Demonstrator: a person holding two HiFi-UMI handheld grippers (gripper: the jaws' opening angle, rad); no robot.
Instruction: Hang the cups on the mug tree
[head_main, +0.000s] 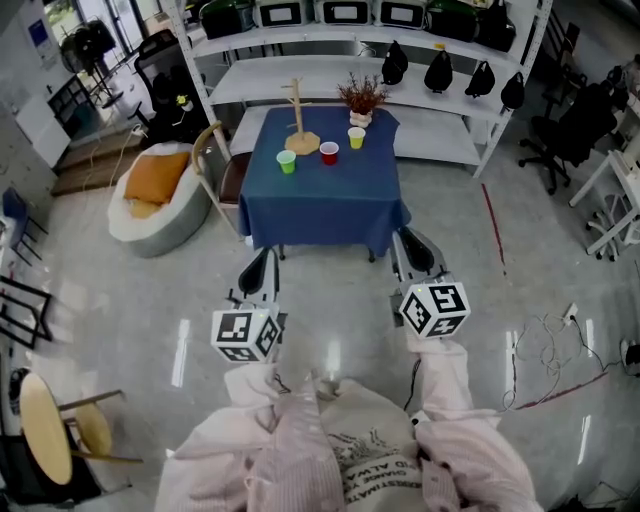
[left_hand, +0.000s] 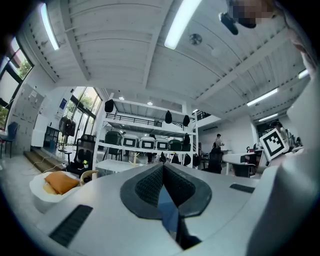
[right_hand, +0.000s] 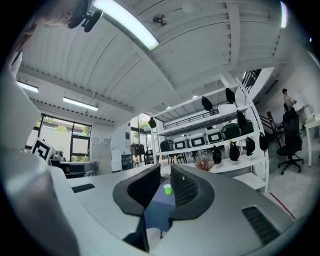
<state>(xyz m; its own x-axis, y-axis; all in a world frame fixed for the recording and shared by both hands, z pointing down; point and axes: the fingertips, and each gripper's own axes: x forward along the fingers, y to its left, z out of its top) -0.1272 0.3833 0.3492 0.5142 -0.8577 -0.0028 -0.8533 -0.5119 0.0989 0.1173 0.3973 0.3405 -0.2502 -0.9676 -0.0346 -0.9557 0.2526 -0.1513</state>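
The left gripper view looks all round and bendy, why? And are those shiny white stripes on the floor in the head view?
Left gripper view: a wide-angle lens bends the shelves and ceiling into curves and darkens the corners, and the ceiling light glares white. Right gripper view: the same bending. Head view: yes, those stripes are lamp glare on the glossy floor.
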